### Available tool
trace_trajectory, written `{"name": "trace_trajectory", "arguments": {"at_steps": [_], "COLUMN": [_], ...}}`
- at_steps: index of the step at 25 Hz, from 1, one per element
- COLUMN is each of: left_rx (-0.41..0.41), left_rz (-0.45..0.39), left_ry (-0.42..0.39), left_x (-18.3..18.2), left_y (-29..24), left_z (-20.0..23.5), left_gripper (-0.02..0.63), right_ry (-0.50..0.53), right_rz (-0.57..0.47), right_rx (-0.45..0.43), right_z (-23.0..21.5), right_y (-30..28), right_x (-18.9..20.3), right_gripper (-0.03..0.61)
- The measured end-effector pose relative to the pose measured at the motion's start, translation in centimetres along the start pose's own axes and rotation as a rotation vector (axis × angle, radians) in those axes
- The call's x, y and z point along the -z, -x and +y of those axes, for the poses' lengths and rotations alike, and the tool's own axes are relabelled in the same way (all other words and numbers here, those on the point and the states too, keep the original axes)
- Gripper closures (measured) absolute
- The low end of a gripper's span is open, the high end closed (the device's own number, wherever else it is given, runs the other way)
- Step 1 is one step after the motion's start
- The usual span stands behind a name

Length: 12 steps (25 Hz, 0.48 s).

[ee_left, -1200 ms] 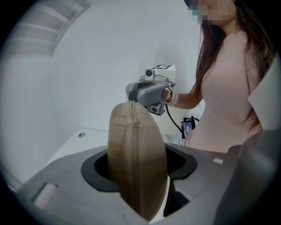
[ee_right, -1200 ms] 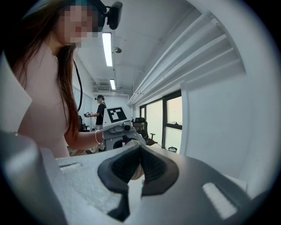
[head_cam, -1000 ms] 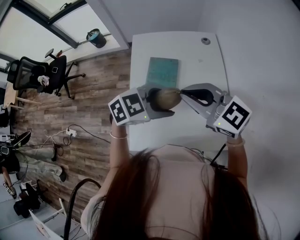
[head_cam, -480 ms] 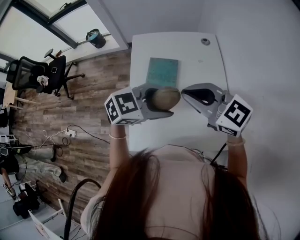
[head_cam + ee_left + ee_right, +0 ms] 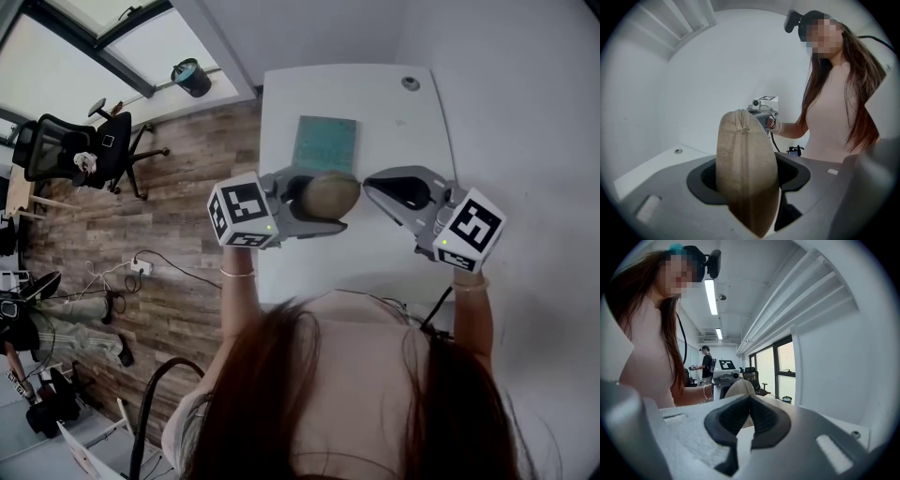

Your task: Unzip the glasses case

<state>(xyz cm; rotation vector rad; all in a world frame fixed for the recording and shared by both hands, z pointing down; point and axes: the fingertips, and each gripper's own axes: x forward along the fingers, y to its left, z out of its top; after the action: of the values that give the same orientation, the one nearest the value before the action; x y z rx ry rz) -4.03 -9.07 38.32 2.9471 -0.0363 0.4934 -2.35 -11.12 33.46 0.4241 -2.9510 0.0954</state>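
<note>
A tan fabric glasses case (image 5: 330,195) is held above the white table (image 5: 394,112), with my left gripper (image 5: 323,201) shut on it. In the left gripper view the case (image 5: 745,168) stands on edge between the grey jaws of the left gripper (image 5: 749,190), its zip seam facing the camera and running over the top. My right gripper (image 5: 368,188) is just right of the case, jaws pressed together with nothing seen between them. In the right gripper view the right gripper (image 5: 749,401) points at the case (image 5: 738,386), a little apart from it.
A green rectangular mat (image 5: 325,142) lies on the table beyond the grippers, and a small round cable port (image 5: 412,82) sits at the far right. Left of the table, an office chair (image 5: 75,148) and a dark bin (image 5: 192,76) stand on the wooden floor. A white wall runs along the right.
My left gripper has drawn slightly left and turned, with the case still in it. The right gripper has barely moved.
</note>
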Motion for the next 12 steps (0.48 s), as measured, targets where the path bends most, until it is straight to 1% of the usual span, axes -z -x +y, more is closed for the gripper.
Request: {"name": "trace_trajectory", "arguments": {"at_steps": [12], "left_rx": [0.011], "left_rz": [-0.09], "left_ry": [0.021], "left_x": [-1.03], "left_y": [0.73], "left_z": [0.08], "left_gripper": [0.321], "right_ry": [-0.032], "right_rz": [-0.02], "right_rx": [0.0], "right_z": [-0.16], "right_y": [0.08], "right_x": [0.1], "right_gripper": [0.574]}}
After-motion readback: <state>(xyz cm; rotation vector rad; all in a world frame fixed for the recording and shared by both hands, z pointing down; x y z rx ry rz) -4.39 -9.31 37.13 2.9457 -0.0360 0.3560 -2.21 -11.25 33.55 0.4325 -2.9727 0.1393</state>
